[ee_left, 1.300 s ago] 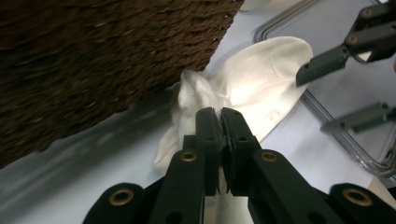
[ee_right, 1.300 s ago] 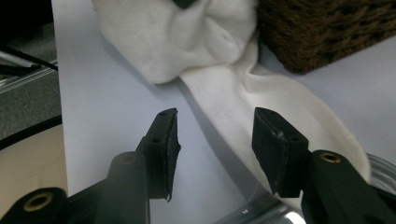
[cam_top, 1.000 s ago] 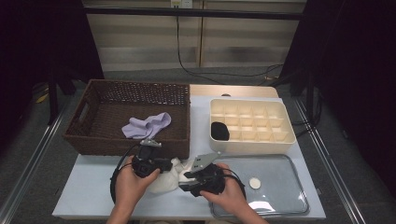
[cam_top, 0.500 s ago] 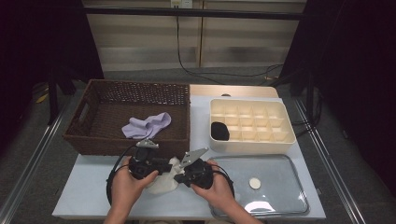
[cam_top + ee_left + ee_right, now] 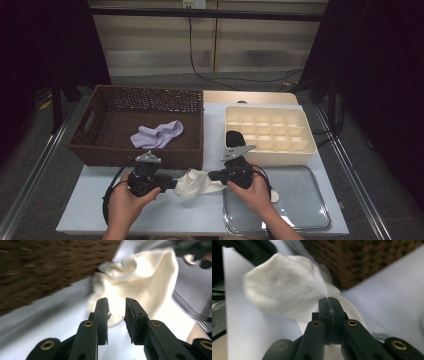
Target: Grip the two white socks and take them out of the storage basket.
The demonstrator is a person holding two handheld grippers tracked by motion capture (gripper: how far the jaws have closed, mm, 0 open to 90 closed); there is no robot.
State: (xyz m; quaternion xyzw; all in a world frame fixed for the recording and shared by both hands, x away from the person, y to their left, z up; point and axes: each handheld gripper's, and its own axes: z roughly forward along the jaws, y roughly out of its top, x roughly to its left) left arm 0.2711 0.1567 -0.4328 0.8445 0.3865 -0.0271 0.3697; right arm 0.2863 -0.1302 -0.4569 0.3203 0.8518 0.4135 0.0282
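While right tongs (image 5: pixel 329 300) pinch white sock (image 5: pixel 196 183) | left tongs (image 5: pixel 117 305) just opened, part-open, sock between | basket (image 5: pixel 150 155) wall adjacent

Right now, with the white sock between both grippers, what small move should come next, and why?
Probably close the left gripper on the white sock. Its jaws stand apart with the cloth just beyond the tips, having just been opening, while the right gripper is shut on the sock's edge, so only one end is held.

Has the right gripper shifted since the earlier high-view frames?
Yes. The right gripper, shut on the white sock, has moved left, off the glass tray toward the wicker basket.
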